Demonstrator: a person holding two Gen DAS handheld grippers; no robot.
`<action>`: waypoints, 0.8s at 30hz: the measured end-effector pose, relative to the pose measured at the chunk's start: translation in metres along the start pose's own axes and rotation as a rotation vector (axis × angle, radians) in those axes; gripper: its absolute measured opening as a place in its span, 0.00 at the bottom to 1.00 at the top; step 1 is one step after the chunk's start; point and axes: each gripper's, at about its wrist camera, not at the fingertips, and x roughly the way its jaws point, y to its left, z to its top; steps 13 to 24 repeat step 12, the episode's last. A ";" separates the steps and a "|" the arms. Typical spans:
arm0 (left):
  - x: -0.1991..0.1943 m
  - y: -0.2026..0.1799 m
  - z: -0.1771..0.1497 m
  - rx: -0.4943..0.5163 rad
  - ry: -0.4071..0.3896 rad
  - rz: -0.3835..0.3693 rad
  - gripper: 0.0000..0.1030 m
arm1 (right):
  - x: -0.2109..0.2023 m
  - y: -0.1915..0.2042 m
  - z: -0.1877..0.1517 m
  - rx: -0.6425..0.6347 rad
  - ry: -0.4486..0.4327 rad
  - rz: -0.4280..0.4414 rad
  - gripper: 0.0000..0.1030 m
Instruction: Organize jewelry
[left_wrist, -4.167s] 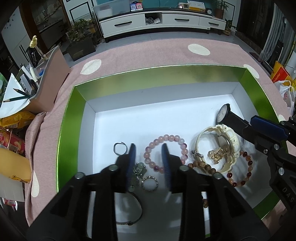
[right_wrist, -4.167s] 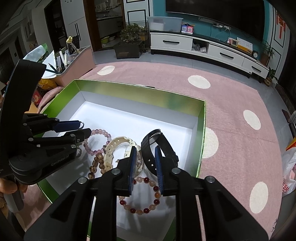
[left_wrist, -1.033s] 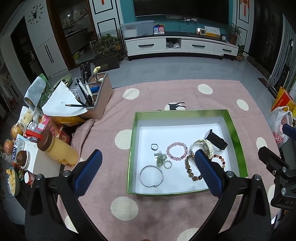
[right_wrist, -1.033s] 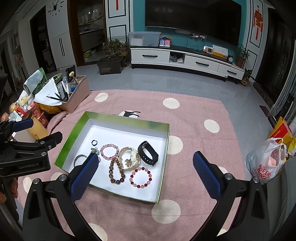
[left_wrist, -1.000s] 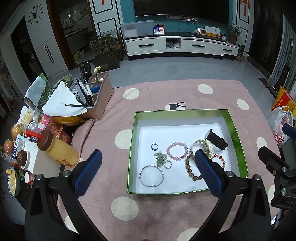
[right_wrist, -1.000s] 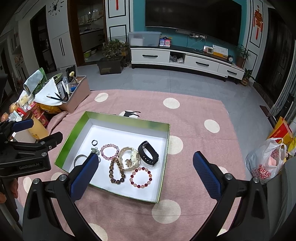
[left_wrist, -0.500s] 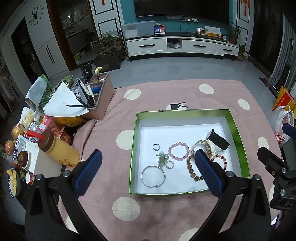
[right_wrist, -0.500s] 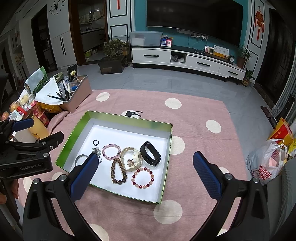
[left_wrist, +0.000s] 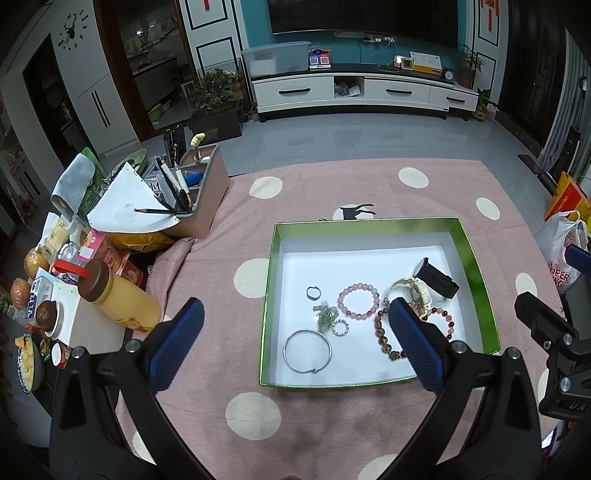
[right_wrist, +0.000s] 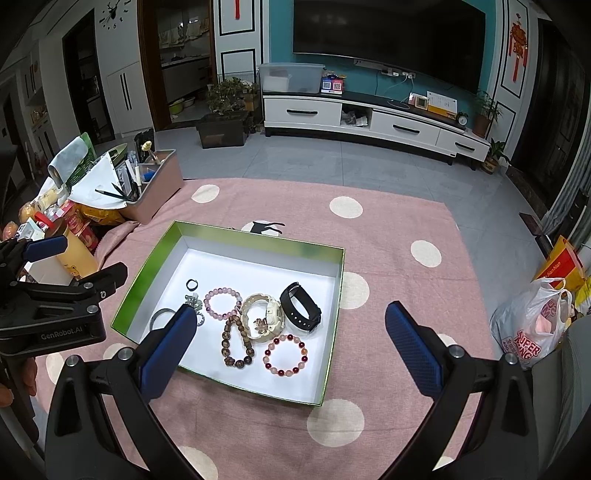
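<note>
Both units raised well above the pink polka-dot rug (left_wrist: 332, 192). Left hand-held gripper (left_wrist: 293, 334): blue-padded fingers spread wide, nothing between them. Right hand-held gripper (right_wrist: 288, 341): likewise spread wide, holding nothing. Shallow rectangular box with green rim and white floor (left_wrist: 375, 223) lies on the rug ahead of and below both grippers, its long axis running across the left wrist view. Inside, ahead of the left hand-held gripper: small dark ring (left_wrist: 313, 292) farthest, pale green charm cluster (left_wrist: 325, 314) and small beaded ring (left_wrist: 340, 328) nearer, plain silver bangle (left_wrist: 307, 350) nearest, lying flat. Pink bead bracelet (left_wrist: 358, 301) sits mid-box. Toward the right finger: cream chunky watch (right_wrist: 263, 318), brown wooden bead bracelet (right_wrist: 236, 343), red-and-peach bead bracelet (right_wrist: 286, 355), all flat. Black band watch (right_wrist: 300, 306) stands on edge beside the cream watch, its loop's long axis running diagonally toward the box's far corner. Pink organiser tub with pens (left_wrist: 199, 192) sits off to the left.
</note>
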 end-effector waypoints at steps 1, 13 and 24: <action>0.000 0.000 0.000 -0.001 0.000 0.001 0.98 | 0.000 0.000 0.000 0.000 0.000 0.000 0.99; 0.001 0.000 -0.001 -0.004 0.018 0.002 0.98 | 0.000 0.000 0.000 0.001 0.001 0.001 0.99; 0.001 0.000 -0.001 -0.004 0.018 0.002 0.98 | 0.000 0.000 0.000 0.001 0.001 0.001 0.99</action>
